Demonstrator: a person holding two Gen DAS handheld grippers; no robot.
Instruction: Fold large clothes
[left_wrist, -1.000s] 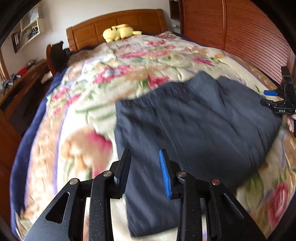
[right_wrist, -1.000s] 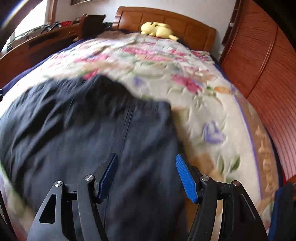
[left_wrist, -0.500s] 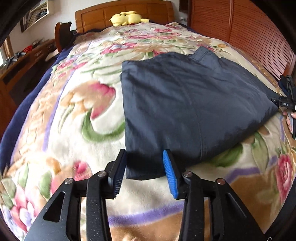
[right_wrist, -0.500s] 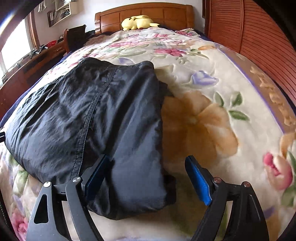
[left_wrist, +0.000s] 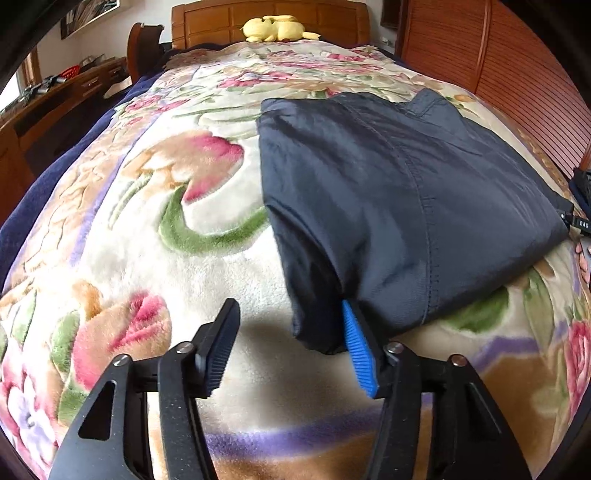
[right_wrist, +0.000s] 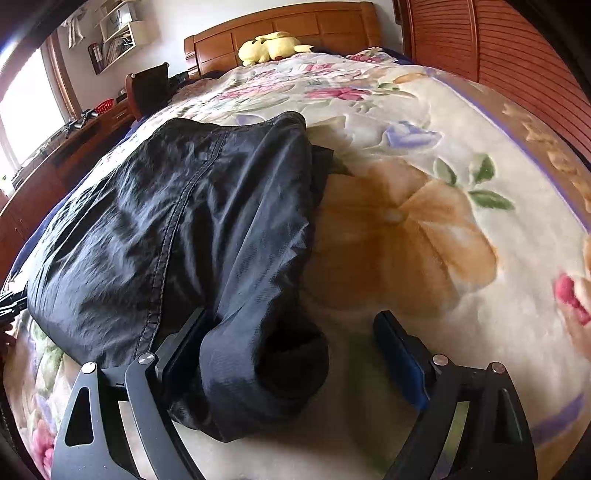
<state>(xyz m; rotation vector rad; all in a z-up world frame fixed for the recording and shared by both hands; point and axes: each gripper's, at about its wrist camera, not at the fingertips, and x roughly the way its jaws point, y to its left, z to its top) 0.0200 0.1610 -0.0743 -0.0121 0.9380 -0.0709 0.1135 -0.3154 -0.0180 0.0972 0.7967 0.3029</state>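
Observation:
A dark navy folded garment lies on the floral blanket of the bed. My left gripper is open at the garment's near left corner; its right finger sits under the cloth edge and the corner hangs between the jaws. In the right wrist view the same garment fills the left half. My right gripper is wide open around the garment's near right corner, and a fold lies over its left finger. The right gripper's tip shows at the right edge of the left wrist view.
A yellow plush toy lies by the wooden headboard. A slatted wooden wall runs along the bed's right side. A wooden desk with clutter and a chair stand to the left.
Both grippers have come down closer to the garment's near edge. The left jaws have opened wider. The right gripper's jaws now straddle the near right corner.

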